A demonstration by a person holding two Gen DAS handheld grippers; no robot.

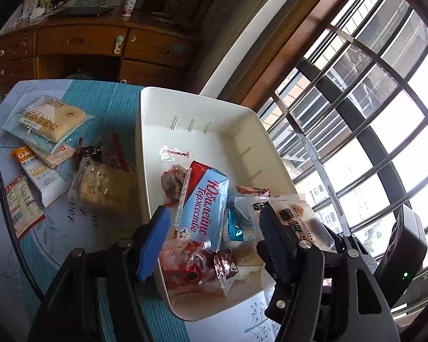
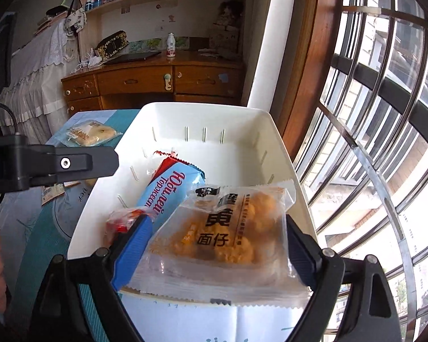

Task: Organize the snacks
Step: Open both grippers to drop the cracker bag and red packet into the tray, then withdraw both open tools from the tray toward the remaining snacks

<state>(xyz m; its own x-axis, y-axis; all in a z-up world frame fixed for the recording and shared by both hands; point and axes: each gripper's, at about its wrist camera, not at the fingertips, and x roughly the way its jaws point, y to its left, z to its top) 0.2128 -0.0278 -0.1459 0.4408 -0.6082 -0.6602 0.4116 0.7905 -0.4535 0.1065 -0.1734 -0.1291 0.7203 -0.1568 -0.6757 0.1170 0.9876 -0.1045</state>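
Barred windows are seen beside the table (image 1: 105, 105). A snack pack (image 2: 228, 228) is gripped by the right gripper (image 2: 214, 245) above the bin (image 2: 202, 119); the left gripper (image 1: 214, 228) is held wide, holding nothing.

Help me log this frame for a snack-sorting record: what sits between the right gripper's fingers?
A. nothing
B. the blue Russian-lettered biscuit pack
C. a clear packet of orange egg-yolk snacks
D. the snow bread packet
C: in the right wrist view, the clear packet of orange egg-yolk snacks sits clamped in the right gripper, over the near edge of the white bin.
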